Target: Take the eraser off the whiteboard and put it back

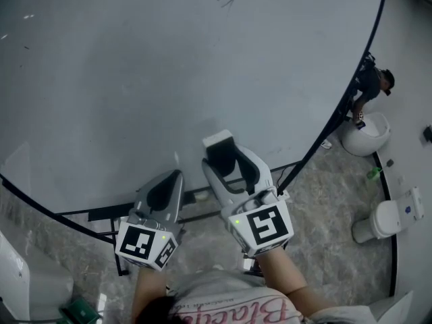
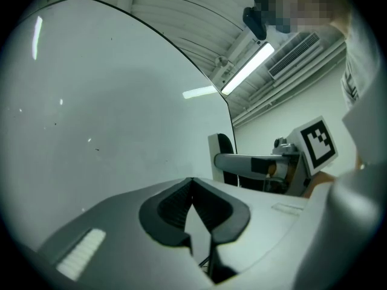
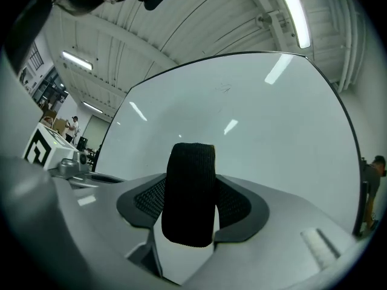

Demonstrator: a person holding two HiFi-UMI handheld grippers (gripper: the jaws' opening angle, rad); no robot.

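Whiteboard (image 1: 169, 66) ahead | eraser (image 3: 190, 204) upright, clamped between right gripper (image 3: 192, 180) jaws

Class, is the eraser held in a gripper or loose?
Held: the right gripper clamps the eraser between its jaws. Whether it touches the whiteboard, cannot tell.

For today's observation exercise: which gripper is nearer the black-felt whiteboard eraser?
Right. The right gripper holds the black-felt eraser between its jaws; the left gripper is shut, empty, beside it.

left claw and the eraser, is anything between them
Nothing. The left gripper view shows only bare whiteboard between the shut left claw and the eraser, which the right claw grips.
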